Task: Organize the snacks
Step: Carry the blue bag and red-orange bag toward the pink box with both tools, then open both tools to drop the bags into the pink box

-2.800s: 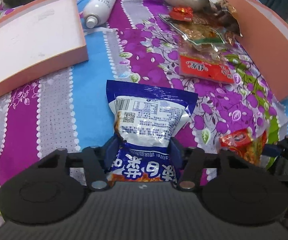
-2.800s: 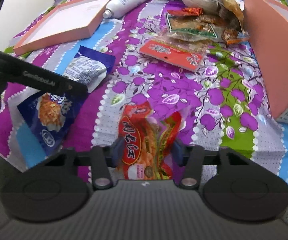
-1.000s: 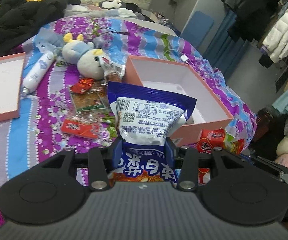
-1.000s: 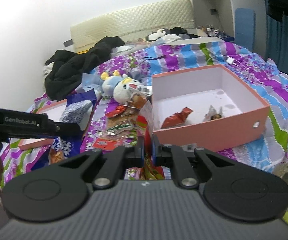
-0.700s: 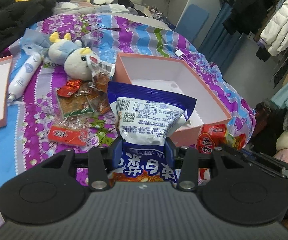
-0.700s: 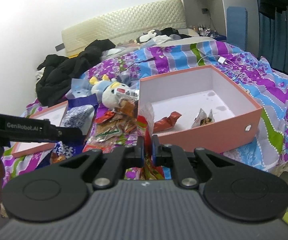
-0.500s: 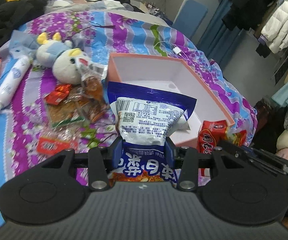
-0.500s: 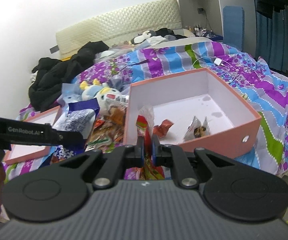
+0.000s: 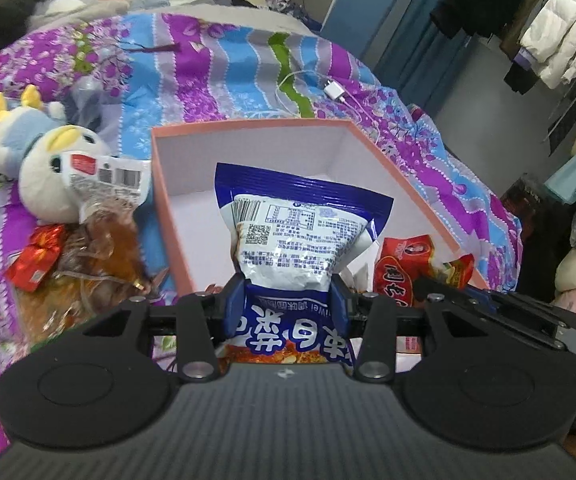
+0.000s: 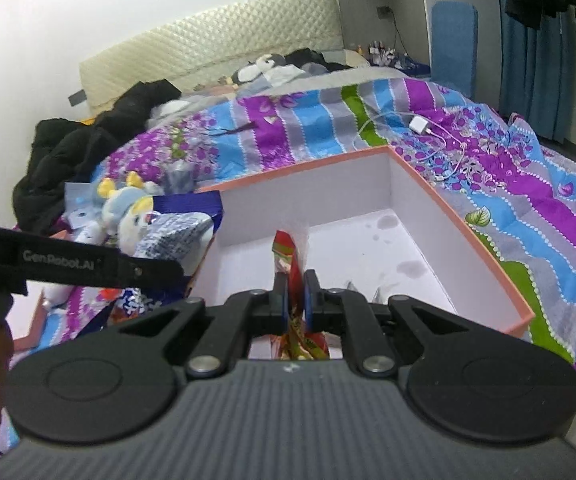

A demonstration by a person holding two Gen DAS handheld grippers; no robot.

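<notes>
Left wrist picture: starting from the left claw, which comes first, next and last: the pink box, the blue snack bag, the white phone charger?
1. Blue snack bag, pinched in the left claw.
2. Pink box, open, right behind the bag.
3. White phone charger, on the blanket beyond the box's far wall.

I see a blue-and-white snack bag [image 9: 299,236] over the salmon-pink, white-lined box [image 9: 415,184]; red-orange packet [image 9: 403,264] right of it; bedspread [image 9: 216,60] striped purple, blue, grey, green, floral; plush [image 9: 48,164] white-blue, yellow horns.
</notes>
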